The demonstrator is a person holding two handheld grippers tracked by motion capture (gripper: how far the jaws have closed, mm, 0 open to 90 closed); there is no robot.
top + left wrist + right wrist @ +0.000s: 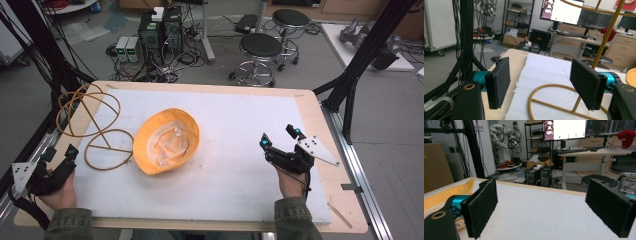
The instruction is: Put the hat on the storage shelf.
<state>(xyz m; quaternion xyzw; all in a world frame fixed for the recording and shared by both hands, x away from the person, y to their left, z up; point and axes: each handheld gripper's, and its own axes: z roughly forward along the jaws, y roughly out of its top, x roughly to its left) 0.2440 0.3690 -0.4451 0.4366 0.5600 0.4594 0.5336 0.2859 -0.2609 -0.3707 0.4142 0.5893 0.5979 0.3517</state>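
Note:
A yellow hard hat point(166, 141) lies upside down on the white sheet point(235, 120), its pale inner straps facing up. Left of it stands a yellow wire stand point(95, 125) with a ring base and curved hoops. My left gripper point(61, 154) is open at the table's left edge, near the ring base point(554, 102), with nothing between its jaws. My right gripper point(280, 136) is open over the sheet's right part, well right of the hat, jaws empty. The hat's yellow rim point(451, 191) shows at the left of the right gripper view.
The wooden table's edge point(320, 115) frames the sheet. A thin wooden stick point(340, 214) lies at the front right corner. Black frame posts point(360, 55) rise at the right and left. Stools point(260, 50) and computer boxes point(160, 30) stand on the floor beyond.

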